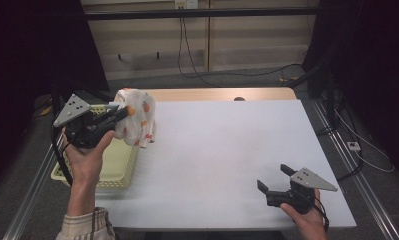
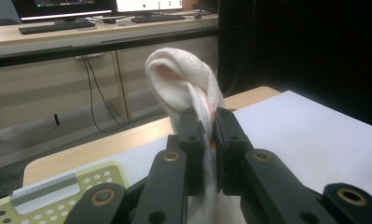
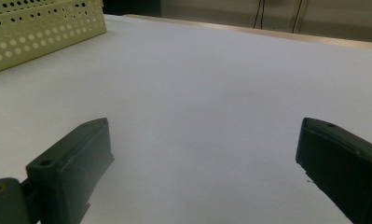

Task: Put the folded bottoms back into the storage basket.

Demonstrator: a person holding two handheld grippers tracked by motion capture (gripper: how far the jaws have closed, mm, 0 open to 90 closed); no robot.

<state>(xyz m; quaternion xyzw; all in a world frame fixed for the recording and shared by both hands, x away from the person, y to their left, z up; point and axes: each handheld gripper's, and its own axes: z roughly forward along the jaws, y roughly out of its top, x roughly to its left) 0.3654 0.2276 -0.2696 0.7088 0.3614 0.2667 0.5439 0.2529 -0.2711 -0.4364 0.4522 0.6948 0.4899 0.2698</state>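
Cloth (image 1: 136, 119): white, with orange and red spots, hung bunched at upper left of the high view, lifted off the table and draped down over the far right corner of the basket (image 1: 118, 169). Whether its lower hem touched the basket rim could not be told. In the left gripper view the cloth (image 2: 183, 84) rose as a folded loop above the jaw tips, centre of frame, with a strip of it running down between the two black jaws.

Left gripper (image 1: 118, 113): jaws closed on the cloth, pads pressing a fold from both sides. Held in the person's left hand (image 1: 87, 150), raised above the basket at left of the high view, grey three-cornered plate on top.

Basket: pale yellow-green, perforated walls, sat at the left edge of the table (image 1: 227, 150), partly hidden under hand and gripper. Its corner showed at lower left of the left gripper view (image 2: 58, 196) and at upper left of the right gripper view (image 3: 44, 32).

Right gripper (image 1: 274, 179): low at lower right of the high view, just over the white tabletop, well apart from the cloth. Jaws stood wide apart, nothing between them; bare white surface (image 3: 197, 116) showed in the gap in the right gripper view.

Beyond the table: a wooden strip along its far edge, cables on the floor.
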